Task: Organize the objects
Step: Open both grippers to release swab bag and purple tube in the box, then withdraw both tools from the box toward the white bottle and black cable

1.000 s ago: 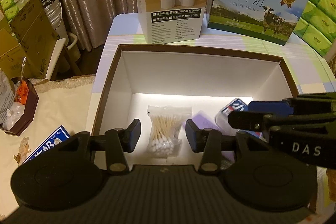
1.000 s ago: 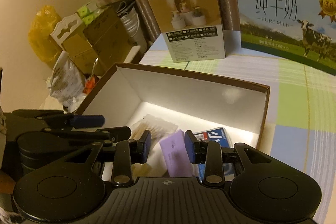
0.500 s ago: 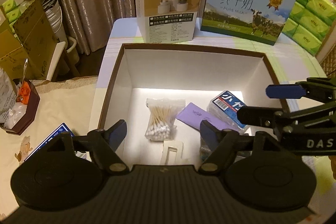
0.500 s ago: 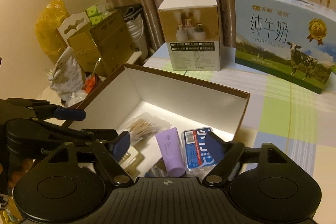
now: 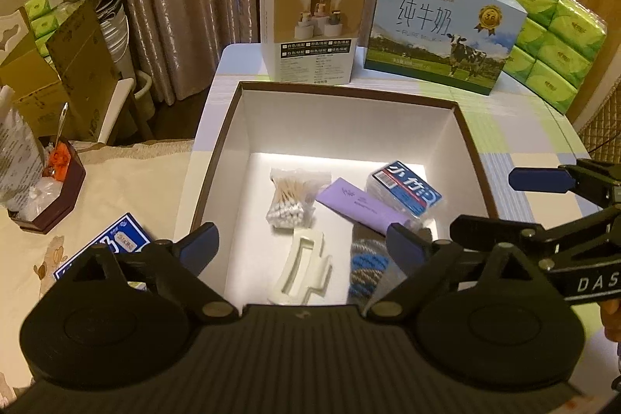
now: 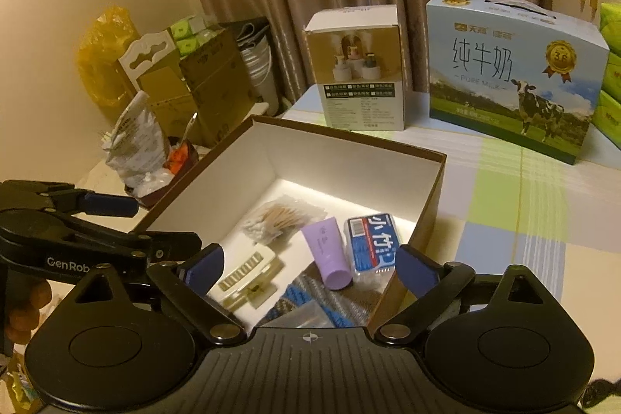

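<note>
I am looking down into the open box [image 5: 229, 142] on the table [image 6: 504, 189], and by my reckoning most of the tidying is already done: the bag of cotton swabs [image 5: 290, 196], the purple tube [image 5: 361, 206], the blue and white packet [image 5: 407, 187], the cream hair clip [image 5: 300, 268] and a blue and grey coil of rope [image 5: 366, 266] are all lying on the box floor. I am holding the left gripper [image 5: 302, 245] above the near edge of the box with its jaws opening and nothing between them; the swabs are lying just beyond and below its fingertips, with the hair clip almost directly under the gap. I am holding the right gripper [image 6: 308, 260] over the box's near right corner, its jaws also opening and empty, and the tube and the blue and white packet are lying side by side just ahead of it, not touching the pads. What seems to be left is a blue card [image 5: 103, 245] lying outside the box on the cream cloth [image 5: 128, 181] to the left, just beside the left gripper's left finger; I am judging that it may be next, though I cannot tell whether it belongs to the job.
</note>
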`<state>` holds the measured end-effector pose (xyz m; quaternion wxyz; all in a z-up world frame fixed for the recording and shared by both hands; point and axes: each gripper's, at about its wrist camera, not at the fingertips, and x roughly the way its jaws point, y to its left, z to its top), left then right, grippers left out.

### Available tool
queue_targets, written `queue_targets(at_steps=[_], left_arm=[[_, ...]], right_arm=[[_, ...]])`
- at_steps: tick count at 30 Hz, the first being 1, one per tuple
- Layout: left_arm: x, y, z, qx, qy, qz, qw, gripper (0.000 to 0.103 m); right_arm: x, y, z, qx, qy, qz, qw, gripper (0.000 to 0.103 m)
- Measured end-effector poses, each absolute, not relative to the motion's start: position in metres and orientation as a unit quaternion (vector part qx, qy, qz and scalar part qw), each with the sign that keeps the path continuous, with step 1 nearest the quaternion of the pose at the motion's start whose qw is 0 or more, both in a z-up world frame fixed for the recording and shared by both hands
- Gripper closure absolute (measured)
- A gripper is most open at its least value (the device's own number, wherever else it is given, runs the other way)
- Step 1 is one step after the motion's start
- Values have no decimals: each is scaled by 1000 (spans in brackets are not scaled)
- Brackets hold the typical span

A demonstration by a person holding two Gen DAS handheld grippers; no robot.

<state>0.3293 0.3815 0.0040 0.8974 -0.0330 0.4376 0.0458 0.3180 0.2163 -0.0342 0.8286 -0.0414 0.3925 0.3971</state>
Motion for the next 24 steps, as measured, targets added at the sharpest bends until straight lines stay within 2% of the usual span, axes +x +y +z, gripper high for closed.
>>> queue_targets(at_steps=[24], left_arm=[[235,350,27,-75,433,63,896,11]], right_arm=[[242,163,-16,-26,395,405,824,9]])
